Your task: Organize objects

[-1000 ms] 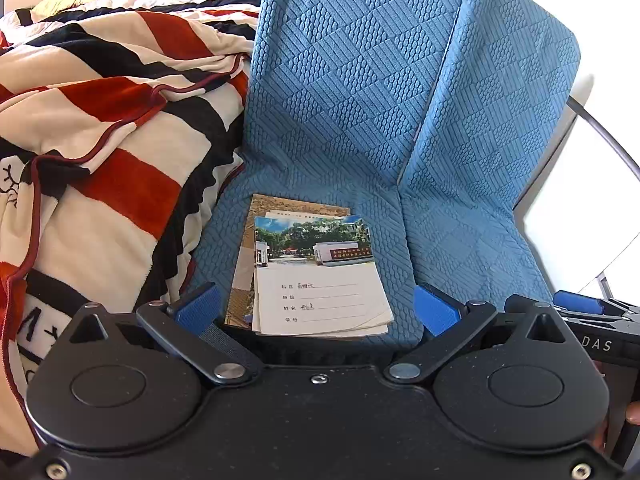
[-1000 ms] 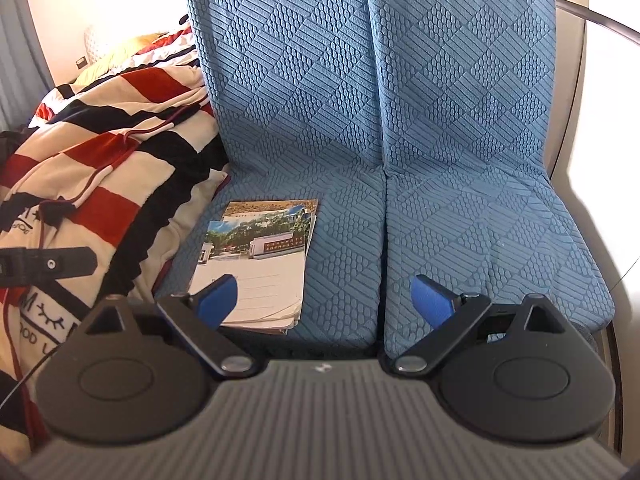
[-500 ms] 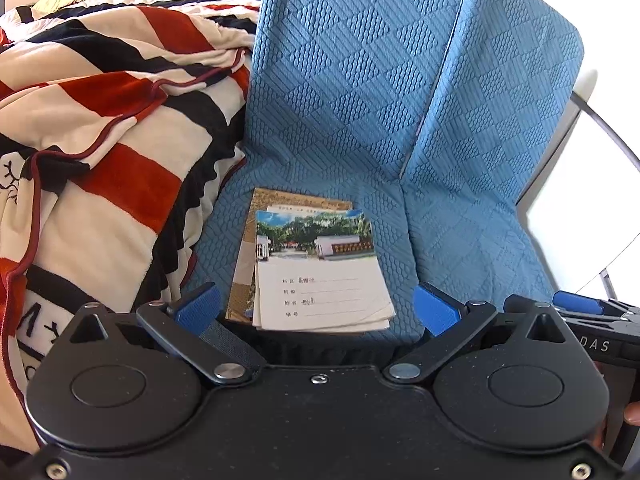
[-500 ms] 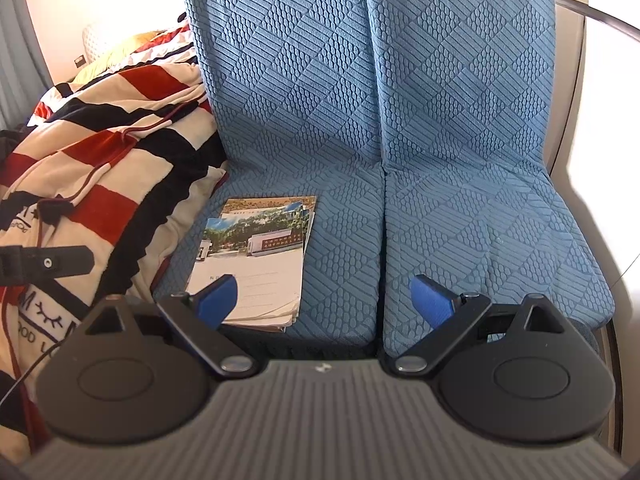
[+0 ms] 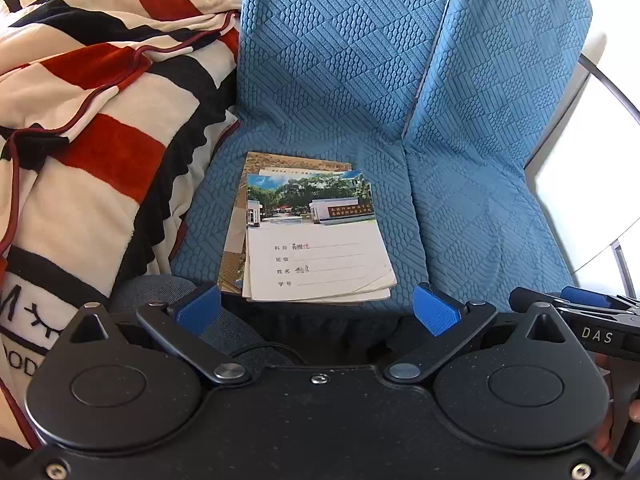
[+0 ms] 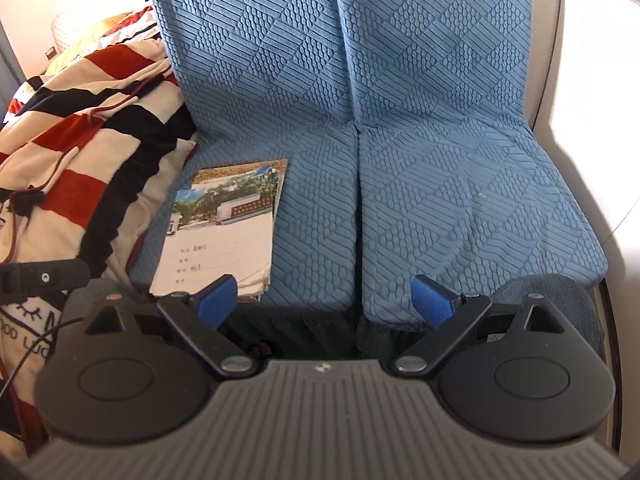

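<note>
A small stack of notebooks [image 5: 316, 240] lies on the left blue seat cushion [image 5: 320, 112]; the top one has a photo of trees and a building over white lined space. My left gripper [image 5: 318, 314] hangs open just short of the stack's near edge, nothing between its blue pads. The right wrist view shows the same notebooks [image 6: 224, 236] at the left. My right gripper [image 6: 326, 304] is open and empty over the seam between the two cushions, its left pad overlapping the stack's near corner in the view.
A red, black and cream striped blanket [image 5: 92, 128] is heaped along the left of the seat. The right blue cushion [image 6: 472, 208] carries nothing. A metal chair frame [image 5: 608, 84] curves along the right edge. The other gripper's body [image 5: 600, 320] shows at the right.
Both grippers have moved closer to the seat, so the notebooks look larger and nearer to the fingers. Both stay open.
</note>
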Demonstrator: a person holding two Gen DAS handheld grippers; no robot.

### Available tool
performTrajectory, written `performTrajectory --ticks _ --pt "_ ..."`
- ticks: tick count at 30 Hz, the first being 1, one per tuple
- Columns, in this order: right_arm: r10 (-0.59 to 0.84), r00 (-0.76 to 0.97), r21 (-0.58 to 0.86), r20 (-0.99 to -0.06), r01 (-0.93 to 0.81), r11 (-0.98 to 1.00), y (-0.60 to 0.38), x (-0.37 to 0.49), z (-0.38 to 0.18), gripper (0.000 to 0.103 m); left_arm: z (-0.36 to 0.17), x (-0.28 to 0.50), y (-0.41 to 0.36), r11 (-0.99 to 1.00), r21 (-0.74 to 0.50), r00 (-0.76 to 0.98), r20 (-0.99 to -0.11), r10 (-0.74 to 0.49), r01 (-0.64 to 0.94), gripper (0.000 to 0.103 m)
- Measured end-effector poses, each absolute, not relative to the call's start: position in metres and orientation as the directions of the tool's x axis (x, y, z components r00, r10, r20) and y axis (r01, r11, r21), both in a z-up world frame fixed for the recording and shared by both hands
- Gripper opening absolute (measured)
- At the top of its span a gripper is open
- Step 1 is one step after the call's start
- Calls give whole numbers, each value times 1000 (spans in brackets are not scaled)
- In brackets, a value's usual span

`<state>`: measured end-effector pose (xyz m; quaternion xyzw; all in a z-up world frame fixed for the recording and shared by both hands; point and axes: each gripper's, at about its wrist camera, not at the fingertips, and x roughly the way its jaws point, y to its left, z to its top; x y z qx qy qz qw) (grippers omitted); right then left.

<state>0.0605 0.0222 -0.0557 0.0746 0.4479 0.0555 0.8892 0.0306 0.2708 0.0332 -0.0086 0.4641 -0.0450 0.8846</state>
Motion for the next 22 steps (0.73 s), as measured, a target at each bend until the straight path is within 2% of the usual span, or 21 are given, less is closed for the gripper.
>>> performTrajectory --ticks 22 --pt "221 659 202 -719 -106 974 28 58 -39 95 46 27 275 996 -67 611 -786 -92 63 102"
